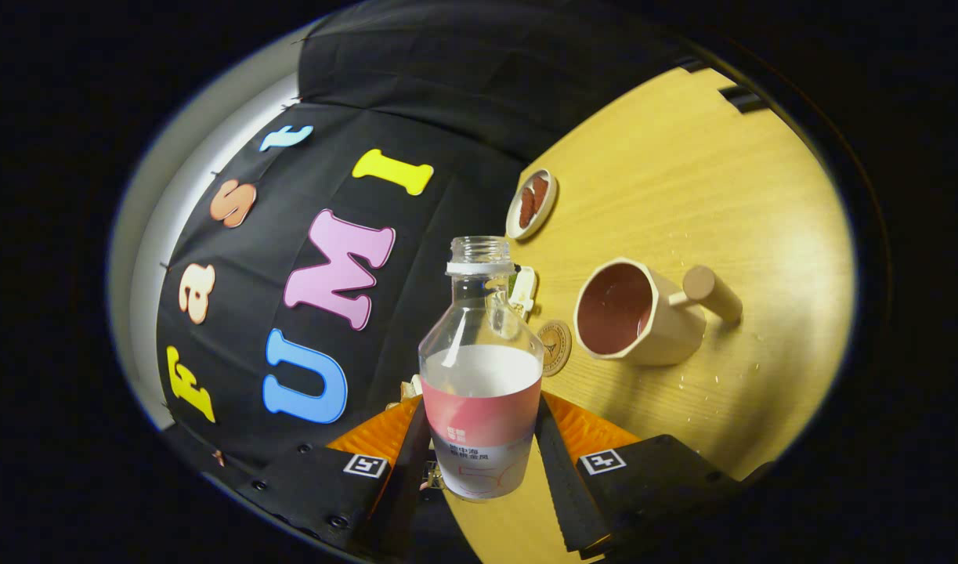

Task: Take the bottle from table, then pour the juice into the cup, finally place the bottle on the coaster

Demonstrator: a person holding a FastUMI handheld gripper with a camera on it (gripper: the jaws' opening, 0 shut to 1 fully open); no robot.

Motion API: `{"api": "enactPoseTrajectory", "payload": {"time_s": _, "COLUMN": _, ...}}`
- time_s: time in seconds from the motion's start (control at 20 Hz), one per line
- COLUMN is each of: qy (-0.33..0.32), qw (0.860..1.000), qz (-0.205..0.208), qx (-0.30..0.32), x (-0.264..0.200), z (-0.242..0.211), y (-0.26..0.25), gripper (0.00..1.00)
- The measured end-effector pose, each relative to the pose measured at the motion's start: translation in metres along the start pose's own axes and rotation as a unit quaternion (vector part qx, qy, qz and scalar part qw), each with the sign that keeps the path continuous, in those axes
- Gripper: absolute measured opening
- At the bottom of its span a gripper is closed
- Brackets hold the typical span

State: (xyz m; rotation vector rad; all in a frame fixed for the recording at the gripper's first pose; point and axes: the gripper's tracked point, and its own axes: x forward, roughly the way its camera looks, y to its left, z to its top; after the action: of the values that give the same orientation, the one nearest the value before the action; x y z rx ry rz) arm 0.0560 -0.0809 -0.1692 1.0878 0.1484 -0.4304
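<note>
Gripper view: tilted, so the table (682,180) slants across the right half.
Gripper (482,454): both fingers clamped on the bottle's labelled lower body, lower centre.
Bottle (481,368): uncapped, part full, mouth up relative to the fingers; grip sits low, likely leaving the neck free to tip.
Cup (635,313): right of centre, mouth towards the bottle, side handle; looks to hold liquid.
Coaster (554,347): bare, between bottle and cup.
Nearby: small dish (532,204) beyond, white clip-like item (523,291) behind the bottle; neither blocks the coaster.

The gripper (482,446) is held tilted. Its fingers (553,454) are pressed against both sides of the bottle (481,376) held between them.
</note>
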Motion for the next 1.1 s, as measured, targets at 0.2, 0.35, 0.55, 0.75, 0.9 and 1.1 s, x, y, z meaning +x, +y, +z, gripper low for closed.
{"api": "enactPoseTrajectory", "payload": {"time_s": 0.2, "qy": -0.048, "qw": 0.990, "qz": -0.011, "qx": -0.130, "x": -0.007, "z": 0.016, "y": 0.007, "gripper": 0.74}}
{"api": "enactPoseTrajectory", "payload": {"time_s": 0.35, "qy": -0.089, "qw": 0.965, "qz": -0.025, "qx": -0.244, "x": -0.011, "z": 0.031, "y": 0.020, "gripper": 0.74}}
{"api": "enactPoseTrajectory", "payload": {"time_s": 0.55, "qy": -0.129, "qw": 0.912, "qz": -0.009, "qx": -0.388, "x": -0.012, "z": 0.042, "y": 0.068, "gripper": 0.74}}
{"api": "enactPoseTrajectory", "payload": {"time_s": 0.75, "qy": -0.164, "qw": 0.867, "qz": 0.024, "qx": -0.471, "x": -0.003, "z": 0.050, "y": 0.127, "gripper": 0.74}}
{"api": "enactPoseTrajectory", "payload": {"time_s": 0.9, "qy": -0.185, "qw": 0.837, "qz": 0.039, "qx": -0.513, "x": 0.013, "z": 0.051, "y": 0.155, "gripper": 0.74}}
{"api": "enactPoseTrajectory", "payload": {"time_s": 1.1, "qy": -0.212, "qw": 0.818, "qz": 0.034, "qx": -0.534, "x": 0.042, "z": 0.059, "y": 0.174, "gripper": 0.74}}
